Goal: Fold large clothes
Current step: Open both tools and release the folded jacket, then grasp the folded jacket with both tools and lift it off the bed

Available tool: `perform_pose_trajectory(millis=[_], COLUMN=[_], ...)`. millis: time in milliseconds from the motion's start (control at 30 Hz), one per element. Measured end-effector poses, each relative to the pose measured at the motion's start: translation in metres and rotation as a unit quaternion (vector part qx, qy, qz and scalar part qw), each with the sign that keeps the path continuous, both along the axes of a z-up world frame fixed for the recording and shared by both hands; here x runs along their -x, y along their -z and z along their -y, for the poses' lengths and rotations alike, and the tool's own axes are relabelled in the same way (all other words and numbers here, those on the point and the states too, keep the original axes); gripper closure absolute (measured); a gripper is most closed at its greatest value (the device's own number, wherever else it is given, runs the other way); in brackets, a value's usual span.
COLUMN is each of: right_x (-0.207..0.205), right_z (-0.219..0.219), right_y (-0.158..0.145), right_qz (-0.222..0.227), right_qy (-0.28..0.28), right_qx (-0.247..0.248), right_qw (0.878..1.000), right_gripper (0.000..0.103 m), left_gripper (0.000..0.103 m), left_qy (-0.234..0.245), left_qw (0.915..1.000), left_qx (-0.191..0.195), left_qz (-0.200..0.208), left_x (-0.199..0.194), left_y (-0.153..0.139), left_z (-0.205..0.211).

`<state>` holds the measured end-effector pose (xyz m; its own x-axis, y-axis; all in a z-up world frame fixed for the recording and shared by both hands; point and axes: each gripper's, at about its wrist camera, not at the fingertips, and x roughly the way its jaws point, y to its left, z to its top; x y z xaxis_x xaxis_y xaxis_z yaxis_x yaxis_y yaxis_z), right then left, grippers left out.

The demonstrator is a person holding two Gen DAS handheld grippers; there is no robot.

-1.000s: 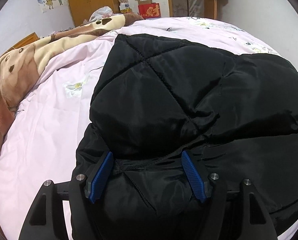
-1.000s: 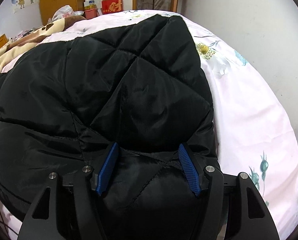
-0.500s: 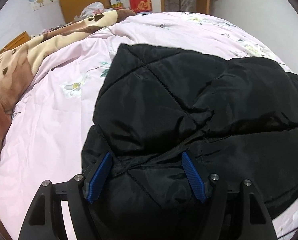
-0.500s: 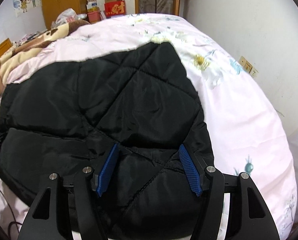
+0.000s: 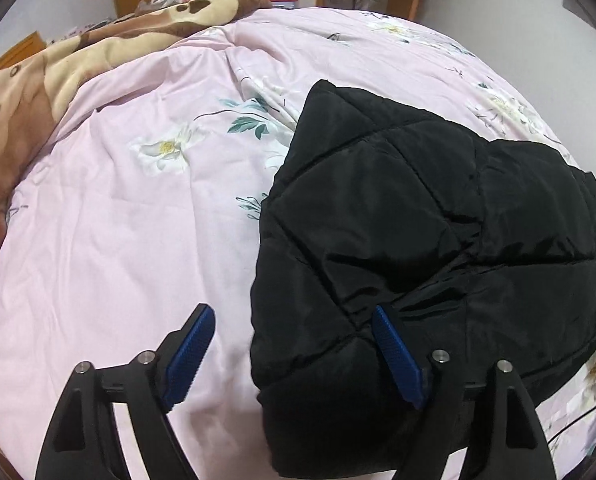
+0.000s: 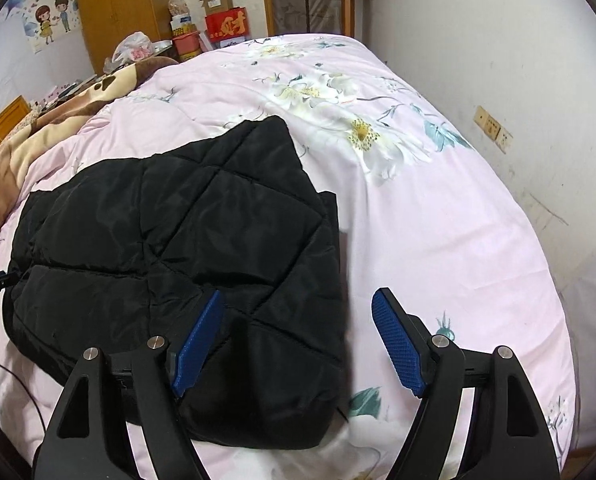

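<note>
Nearest in the left wrist view, the left tongs (image 5: 294,356) hang above the bed with their blue pads spread wide and opening further; nothing is pinched between them. The left pad (image 5: 190,354) stands over bare pink quilt (image 5: 118,240), while the right pad sits over the near left edge of the black quilted jacket (image 5: 437,240), not pressing on it as far as can be seen. The jacket's near left corner shows in the gap between the pads.

In the right wrist view the right tongs (image 6: 298,344) are likewise released, jaws still widening, with no cloth clamped. Their left pad (image 6: 200,344) is over the jacket (image 6: 178,240), the right pad over the flowered quilt (image 6: 437,220), so the jacket's right edge runs through the gap. At the far left edge of this view, a dark tip of the other tool just shows beside the jacket's left side.

The jacket lies folded into a compact padded bundle on the bed, near the front edge, with the upper layer doubled over the lower one. Beyond it the pink quilt stretches away. To the far left lies a brown and cream blanket (image 5: 58,72). Farther back stand a wooden wardrobe (image 6: 118,4), a red box (image 6: 228,26) with cartons, a door and a white wall with sockets (image 6: 493,128)
</note>
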<state>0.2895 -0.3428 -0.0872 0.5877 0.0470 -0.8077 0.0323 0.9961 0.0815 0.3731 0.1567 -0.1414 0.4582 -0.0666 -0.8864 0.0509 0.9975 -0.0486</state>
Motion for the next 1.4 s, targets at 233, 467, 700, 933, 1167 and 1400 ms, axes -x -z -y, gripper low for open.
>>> perform_pose_trajectory(millis=[233, 467, 700, 933, 1167, 1400], right_x=[-0.023, -0.044, -0.062, -0.080, -0.092, -0.091], right_z=[0.015, 0.014, 0.017, 0.017, 0.014, 0.015], right_y=[0.017, 0.042, 0.062, 0.078, 0.090, 0.095], right_qz=[-0.037, -0.071, -0.088, -0.116, -0.144, -0.139], right_qy=[-0.003, -0.030, -0.064, -0.094, -0.126, -0.143], right_qx=[-0.081, -0.113, -0.153, -0.194, -0.225, -0.253], right_qw=[0.996, 0.991, 0.982, 0.970, 0.955, 0.947], right_gripper=[0.026, 0.025, 0.012, 0.008, 0.008, 0.022], left_gripper=[0.014, 0.004, 0.000, 0.000, 0.000, 0.013], left_qy=[0.016, 0.021, 0.029, 0.058, 0.064, 0.065], left_qw=[0.9957, 0.9886, 0.9760, 0.9705, 0.9655, 0.9536], left_qx=[0.077, 0.122, 0.182, 0.195, 0.204, 0.247], left_qz=[-0.049, -0.086, -0.115, -0.130, -0.148, -0.160], left_x=[-0.016, -0.037, -0.048, -0.059, -0.066, -0.065], left_y=[0.018, 0.041, 0.064, 0.073, 0.080, 0.083], left_z=[-0.009, -0.013, -0.021, -0.015, -0.012, -0.021])
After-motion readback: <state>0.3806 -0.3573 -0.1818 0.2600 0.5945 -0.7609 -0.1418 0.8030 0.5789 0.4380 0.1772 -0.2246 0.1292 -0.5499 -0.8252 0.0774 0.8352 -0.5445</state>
